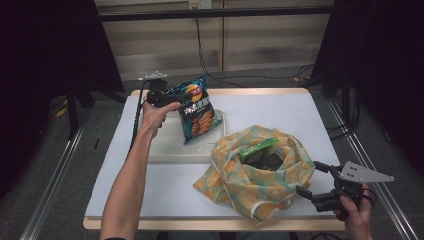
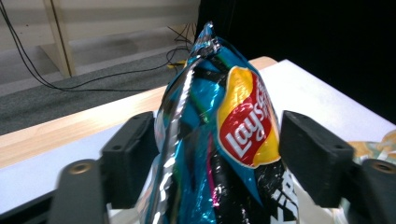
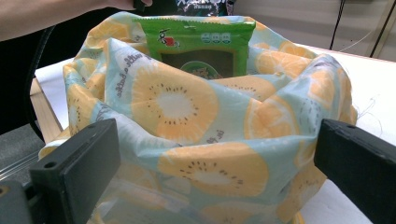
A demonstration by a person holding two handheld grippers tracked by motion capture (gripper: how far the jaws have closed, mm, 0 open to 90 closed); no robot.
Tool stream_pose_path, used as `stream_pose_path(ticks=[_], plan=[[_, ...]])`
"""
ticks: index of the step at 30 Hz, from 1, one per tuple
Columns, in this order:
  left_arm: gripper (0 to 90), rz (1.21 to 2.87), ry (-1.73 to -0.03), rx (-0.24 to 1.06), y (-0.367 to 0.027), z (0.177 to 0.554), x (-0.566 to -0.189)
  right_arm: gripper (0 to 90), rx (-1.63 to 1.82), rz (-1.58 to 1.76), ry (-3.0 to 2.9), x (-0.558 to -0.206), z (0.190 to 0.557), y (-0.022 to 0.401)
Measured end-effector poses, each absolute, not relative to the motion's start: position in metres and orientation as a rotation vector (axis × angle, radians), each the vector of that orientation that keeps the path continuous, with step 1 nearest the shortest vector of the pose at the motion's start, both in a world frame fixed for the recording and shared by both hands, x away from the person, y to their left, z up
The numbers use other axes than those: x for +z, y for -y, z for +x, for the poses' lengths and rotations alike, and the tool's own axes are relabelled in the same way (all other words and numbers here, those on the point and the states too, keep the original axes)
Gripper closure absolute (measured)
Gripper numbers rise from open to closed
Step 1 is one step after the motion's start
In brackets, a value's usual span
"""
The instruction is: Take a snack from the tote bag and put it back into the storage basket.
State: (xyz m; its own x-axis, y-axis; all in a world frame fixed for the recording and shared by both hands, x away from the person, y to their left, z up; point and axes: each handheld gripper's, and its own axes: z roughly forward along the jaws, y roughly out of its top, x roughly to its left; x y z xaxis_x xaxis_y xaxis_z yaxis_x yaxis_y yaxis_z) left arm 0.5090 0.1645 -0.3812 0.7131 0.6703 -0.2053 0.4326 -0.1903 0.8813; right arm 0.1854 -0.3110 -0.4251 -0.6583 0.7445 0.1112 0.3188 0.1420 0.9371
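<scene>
A blue bag of crisps (image 1: 197, 112) stands tilted on a white tray (image 1: 170, 150) at the back left of the table. My left gripper (image 1: 172, 98) is at its upper left edge. In the left gripper view the crisp bag (image 2: 224, 140) sits between the spread jaws of the left gripper (image 2: 217, 144), which is open and not pinching it. A fabric bag (image 1: 255, 185) printed with orange slices sits at the front right, with a green packet (image 1: 257, 148) sticking out of it. My right gripper (image 1: 309, 177) is open just right of the bag. In its own view the right gripper (image 3: 215, 158) faces the fabric bag (image 3: 187, 107) and the green packet (image 3: 198, 42).
A white cover (image 1: 280, 110) lies over the wooden table. The person's left forearm (image 1: 132, 170) crosses the left side of it. Cables (image 1: 210, 70) run over the floor behind the table, and a metal rail (image 1: 367, 165) runs along the right.
</scene>
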Motion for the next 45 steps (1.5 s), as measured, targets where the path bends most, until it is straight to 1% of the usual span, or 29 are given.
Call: stream_pose_path(ticks=[1,2,4,5,9,10,12,13,14,18,20,21,22,23,25,26,27,30,32,35,38,41,42,43,44,45], plan=[[22.2,1.82,-0.874,0.287,-0.165,0.509,-0.38,0.0,1.526,1.021,-2.045,-0.425,0.185,0.311],[21.3,1.811,-0.875,0.297,-0.166,0.509,-0.38,0.0,1.527,1.015,-2.046,-0.425,0.186,0.311],[20.7,1.797,-0.88,0.303,-0.168,0.51,-0.378,0.0,1.525,1.013,-2.052,-0.425,0.186,0.31],[20.1,1.77,-0.89,0.326,-0.171,0.51,-0.375,0.0,1.529,1.015,-2.053,-0.425,0.185,0.31],[19.3,1.76,-0.902,0.335,-0.179,0.509,-0.372,0.0,1.527,1.012,-2.058,-0.426,0.186,0.31],[19.3,1.76,-0.901,0.329,-0.179,0.507,-0.371,0.0,1.527,1.012,-2.059,-0.426,0.186,0.31],[22.5,1.756,-0.899,0.324,-0.18,0.506,-0.369,0.0,1.527,1.017,-2.06,-0.426,0.186,0.31],[22.8,1.751,-0.889,0.331,-0.18,0.504,-0.368,0.0,1.523,1.018,-2.059,-0.426,0.186,0.31],[23.0,1.756,-0.898,0.365,-0.18,0.503,-0.365,0.0,1.526,1.016,-2.059,-0.426,0.186,0.31],[25.1,1.7,-0.885,0.367,-0.186,0.496,-0.355,0.0,1.523,1.013,-2.06,-0.426,0.186,0.309],[31.3,1.71,-0.864,0.377,-0.186,0.49,-0.352,0.0,1.526,1.02,-2.059,-0.426,0.186,0.309],[36.9,1.714,-0.83,0.357,-0.185,0.484,-0.352,0.0,1.525,1.019,-2.059,-0.426,0.186,0.309],[44.3,1.714,-0.83,0.357,-0.185,0.484,-0.352,0.0,1.523,1.016,-2.059,-0.426,0.186,0.309],[57.9,1.681,-0.745,0.317,-0.183,0.471,-0.351,0.0,1.528,1.01,-2.057,-0.426,0.185,0.309],[74.8,1.708,-0.727,0.315,-0.179,0.465,-0.351,0.0,1.527,1.007,-2.058,-0.425,0.185,0.309],[85.7,1.741,-0.685,0.286,-0.175,0.458,-0.353,0.0,1.527,1.008,-2.058,-0.425,0.185,0.308],[90.0,1.763,-0.656,0.236,-0.173,0.45,-0.358,0.0,1.526,1.007,-2.061,-0.426,0.185,0.308],[90.0,1.785,-0.655,0.211,-0.176,0.444,-0.367,0.0,1.524,1.011,-2.06,-0.425,0.184,0.307],[90.0,1.818,-0.67,0.191,-0.178,0.439,-0.38,0.1,1.522,1.009,-2.059,-0.425,0.185,0.306],[90.0,1.866,-0.665,0.127,-0.177,0.429,-0.401,0.0,1.519,1.011,-2.062,-0.426,0.186,0.306],[90.0,1.904,-0.669,0.127,-0.174,0.426,-0.41,0.0,1.518,1.017,-2.061,-0.426,0.186,0.306],[90.0,1.945,-0.674,0.072,-0.169,0.423,-0.425,0.0,1.512,1.019,-2.064,-0.426,0.186,0.306],[90.0,1.983,-0.678,0.073,-0.166,0.422,-0.431,0.0,1.513,1.02,-2.065,-0.426,0.186,0.305],[90.0,1.983,-0.678,0.073,-0.166,0.422,-0.431,0.0,1.513,1.02,-2.065,-0.426,0.186,0.305],[90.0,2.03,-0.669,0.069,-0.162,0.422,-0.436,0.0,1.513,1.02,-2.066,-0.426,0.186,0.305],[90.0,2.03,-0.669,0.069,-0.162,0.422,-0.436,0.0,1.513,1.02,-2.066,-0.426,0.186,0.305]])
